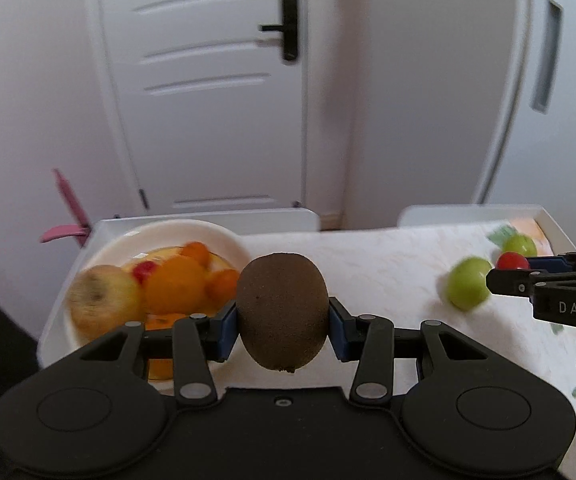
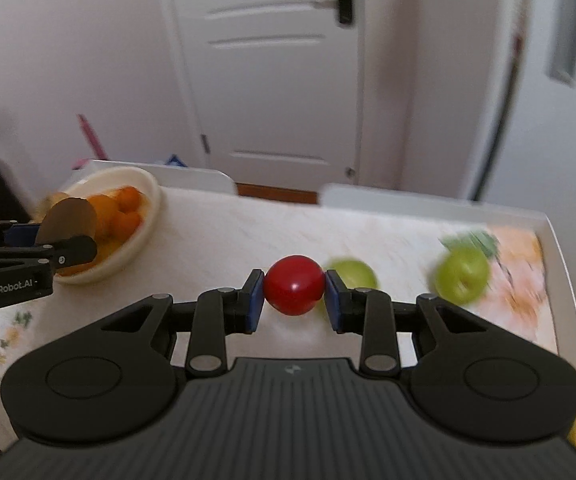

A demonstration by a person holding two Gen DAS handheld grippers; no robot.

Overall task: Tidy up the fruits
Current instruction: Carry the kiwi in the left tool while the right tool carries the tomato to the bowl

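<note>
My left gripper (image 1: 283, 320) is shut on a brown kiwi (image 1: 282, 310) and holds it above the table, just right of a cream bowl (image 1: 224, 236). The bowl holds several oranges (image 1: 176, 284), a yellowish apple (image 1: 102, 300) and a small red fruit (image 1: 144, 270). My right gripper (image 2: 293, 298) is shut on a red cherry tomato (image 2: 293, 285), held above the tablecloth. Two green fruits (image 2: 353, 272) (image 2: 463, 274) lie on the table beyond it. In the right wrist view the left gripper (image 2: 68, 250) with the kiwi (image 2: 70, 216) is over the bowl's (image 2: 144, 232) near side.
The table (image 2: 216, 232) has a floral cloth and a raised white rim (image 2: 563, 264). Two white chair backs (image 1: 248, 216) (image 1: 467, 212) stand at its far edge. A white door (image 1: 208, 80) and walls lie behind. A pink object (image 1: 68, 208) stands left of the table.
</note>
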